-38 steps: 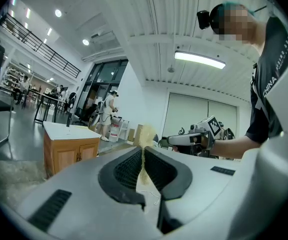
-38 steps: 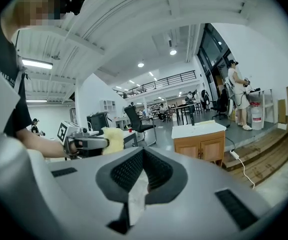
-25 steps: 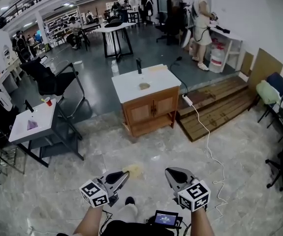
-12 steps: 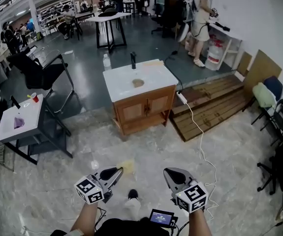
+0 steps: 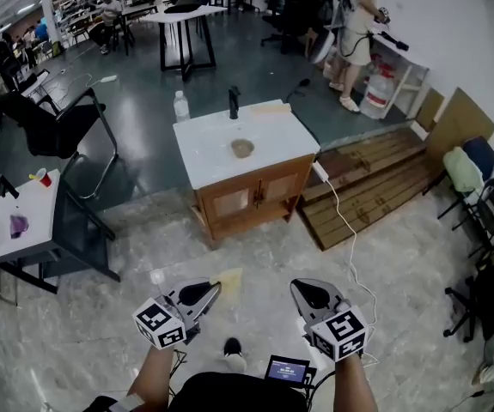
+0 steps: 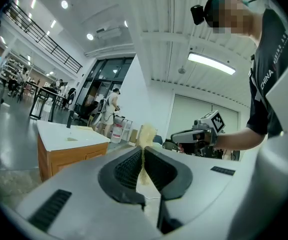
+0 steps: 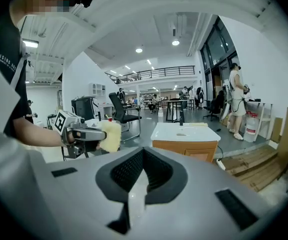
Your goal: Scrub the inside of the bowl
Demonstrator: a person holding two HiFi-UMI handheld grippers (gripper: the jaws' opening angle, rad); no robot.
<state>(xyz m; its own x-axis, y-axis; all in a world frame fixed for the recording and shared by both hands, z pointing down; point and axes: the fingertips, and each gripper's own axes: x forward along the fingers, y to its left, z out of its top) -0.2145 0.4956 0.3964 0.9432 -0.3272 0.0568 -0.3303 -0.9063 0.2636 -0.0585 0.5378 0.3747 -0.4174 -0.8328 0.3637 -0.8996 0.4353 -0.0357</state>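
Observation:
A small brown bowl (image 5: pixel 242 148) sits on the white top of a wooden cabinet (image 5: pixel 251 197), a few steps ahead of me on the floor. It shows as a small dark spot, the bowl (image 7: pixel 182 134), in the right gripper view. My left gripper (image 5: pixel 205 294) is held low at waist height, shut on a thin yellow sponge (image 5: pixel 230 279); the sponge (image 6: pixel 146 135) sticks up from between the jaws. My right gripper (image 5: pixel 301 293) hangs beside it, shut with nothing in it. Both are far from the bowl.
A black faucet (image 5: pixel 234 103) and a plastic bottle (image 5: pixel 180 107) stand at the cabinet's back. A white cable (image 5: pixel 350 247) runs over the marble floor to the right. Wooden pallets (image 5: pixel 375 187) lie right, a small white table (image 5: pixel 19 217) and chair (image 5: pixel 53 127) left. A person (image 5: pixel 358 24) stands behind.
The cabinet has come nearer and lower in the head view as I walk toward it. Both grippers keep their pose, the sponge still in the left one.

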